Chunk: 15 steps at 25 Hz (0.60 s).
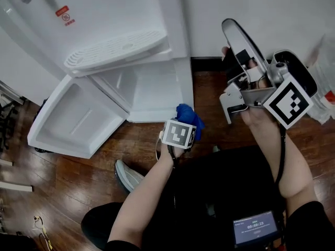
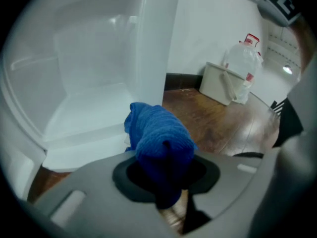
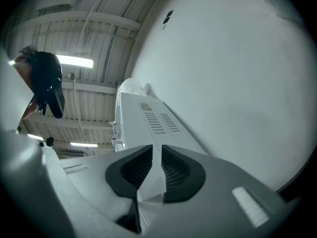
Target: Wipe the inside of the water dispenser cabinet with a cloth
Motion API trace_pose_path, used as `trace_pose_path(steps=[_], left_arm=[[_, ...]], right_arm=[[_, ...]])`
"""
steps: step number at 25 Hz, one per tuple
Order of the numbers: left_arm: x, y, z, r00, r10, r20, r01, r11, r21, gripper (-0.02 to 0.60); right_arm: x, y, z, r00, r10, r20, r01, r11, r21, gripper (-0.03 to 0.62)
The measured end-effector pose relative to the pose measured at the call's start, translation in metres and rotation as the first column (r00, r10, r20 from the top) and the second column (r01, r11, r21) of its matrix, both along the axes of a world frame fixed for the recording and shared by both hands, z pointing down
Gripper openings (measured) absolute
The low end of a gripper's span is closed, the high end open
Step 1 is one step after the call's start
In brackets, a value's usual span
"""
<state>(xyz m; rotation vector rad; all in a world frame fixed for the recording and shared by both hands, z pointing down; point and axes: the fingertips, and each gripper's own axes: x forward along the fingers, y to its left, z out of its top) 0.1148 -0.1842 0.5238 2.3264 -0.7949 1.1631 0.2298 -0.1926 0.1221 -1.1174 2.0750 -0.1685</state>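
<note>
Cloth (image 2: 161, 138) near cabinet (image 1: 152, 88) front edge; door (image 1: 73, 119) swung wide.

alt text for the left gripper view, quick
The left gripper holds a blue cloth clamped in its jaws, in front of the open white water dispenser cabinet. To the right lie a wooden floor and a white bin by the wall.

Cloth (image 2: 161, 135): blue terry, rough looped nap, matt.
Water dispenser cabinet (image 1: 152, 85) and its door (image 1: 73, 122): white plastic, smooth, slight sheen.
Floor (image 1: 68, 177): dark wood boards, polished, reflective.
Left gripper (image 2: 166, 180) shell: grey plastic, matt.
Right gripper (image 3: 153, 152) fingers (image 3: 131, 170): black, ribbed, rubbery-looking, dull.
Frame of same in head view: bare metal, satin.
Marker cube (image 1: 179, 134) faces: flat matt print.
</note>
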Motion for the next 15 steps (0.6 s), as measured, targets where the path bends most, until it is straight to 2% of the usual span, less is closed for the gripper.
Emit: trace_pose_path(steps=[3, 6, 9, 12, 15], left_arm=[[0.006, -0.015, -0.021, 1.000, 0.012, 0.016, -0.014, 0.991, 0.131, 0.117], [0.014, -0.025, -0.071, 1.000, 0.005, -0.025, 0.003, 0.958, 0.286, 0.117], [0.018, -0.031, -0.131, 0.996, 0.003, -0.091, 0.035, 0.906, 0.422, 0.117], [0.022, -0.032, -0.190, 0.986, 0.015, -0.167, 0.076, 0.851, 0.520, 0.117], [0.022, -0.032, -0.244, 0.972, 0.018, -0.234, 0.134, 0.774, 0.619, 0.117]], right_arm=[[0.002, 0.000, 0.002, 1.000, 0.012, -0.001, -0.012, 1.000, -0.005, 0.048], [0.003, -0.001, 0.003, 1.000, 0.017, 0.001, -0.017, 1.000, -0.011, 0.048], [0.006, 0.000, 0.003, 1.000, 0.030, 0.002, -0.030, 1.000, -0.010, 0.044], [0.008, 0.001, 0.002, 0.999, 0.038, 0.002, -0.038, 0.999, -0.003, 0.044], [0.010, -0.001, 0.005, 0.999, 0.035, 0.011, -0.035, 0.999, -0.020, 0.040]])
